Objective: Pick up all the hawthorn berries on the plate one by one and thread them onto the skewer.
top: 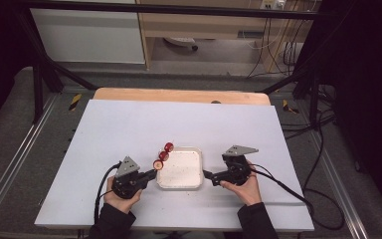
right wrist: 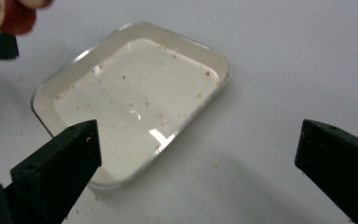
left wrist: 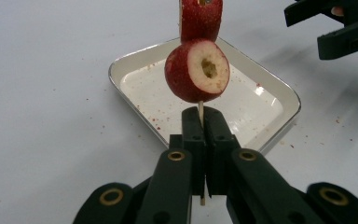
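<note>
My left gripper (left wrist: 200,128) is clamped tight on a thin wooden skewer (left wrist: 200,109) carrying three red fruits (top: 163,156), held over the left edge of the one white tray (top: 197,153). The stick is slim, so a small twist could let it swivel in the jaws, and the nearest fruit (left wrist: 197,70) might slide off and land beside the tray. To the right, my right gripper (right wrist: 198,154) is spread wide and holds nothing.

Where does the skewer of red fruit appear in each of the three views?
High view: skewer of red fruit at the left rim of the white tray.
Left gripper view: top centre, above the shut jaws.
Right gripper view: top-left corner.
Shared landmark: the white tray.
</note>
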`<state>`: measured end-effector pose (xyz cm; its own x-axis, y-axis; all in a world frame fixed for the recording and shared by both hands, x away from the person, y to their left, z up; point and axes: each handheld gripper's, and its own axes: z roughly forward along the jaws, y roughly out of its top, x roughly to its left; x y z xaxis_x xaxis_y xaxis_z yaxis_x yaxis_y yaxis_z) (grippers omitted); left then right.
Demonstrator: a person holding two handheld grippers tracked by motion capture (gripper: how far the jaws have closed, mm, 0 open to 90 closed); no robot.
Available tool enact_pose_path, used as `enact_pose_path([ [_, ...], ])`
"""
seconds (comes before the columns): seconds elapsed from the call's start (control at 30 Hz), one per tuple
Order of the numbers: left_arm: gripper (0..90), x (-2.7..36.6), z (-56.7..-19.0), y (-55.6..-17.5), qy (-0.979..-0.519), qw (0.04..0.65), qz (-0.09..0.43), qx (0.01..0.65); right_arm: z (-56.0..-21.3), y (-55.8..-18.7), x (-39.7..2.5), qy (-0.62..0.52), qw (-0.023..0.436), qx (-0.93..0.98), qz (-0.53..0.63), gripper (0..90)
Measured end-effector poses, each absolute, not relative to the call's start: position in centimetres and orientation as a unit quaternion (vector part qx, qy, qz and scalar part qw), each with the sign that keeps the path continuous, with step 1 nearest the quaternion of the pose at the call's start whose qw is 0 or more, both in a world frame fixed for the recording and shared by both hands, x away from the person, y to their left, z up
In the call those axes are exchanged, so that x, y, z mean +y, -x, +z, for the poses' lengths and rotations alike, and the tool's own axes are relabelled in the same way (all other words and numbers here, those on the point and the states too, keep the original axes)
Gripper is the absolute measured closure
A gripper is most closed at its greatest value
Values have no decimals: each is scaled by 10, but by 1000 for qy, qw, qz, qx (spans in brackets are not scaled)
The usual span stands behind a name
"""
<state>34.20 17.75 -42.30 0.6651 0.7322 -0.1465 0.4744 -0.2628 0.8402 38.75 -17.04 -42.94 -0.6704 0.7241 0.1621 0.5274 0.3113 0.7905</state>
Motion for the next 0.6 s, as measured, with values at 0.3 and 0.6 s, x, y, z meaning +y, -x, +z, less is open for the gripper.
enact_pose_path([
  [0.3,881,177,-418,-352,-800,448,126,378,-447,-376,-206,-387,120,814,415,4],
  [0.6,881,167,-415,-365,-816,424,121,374,-458,-364,-238,-391,117,810,421,4],
])
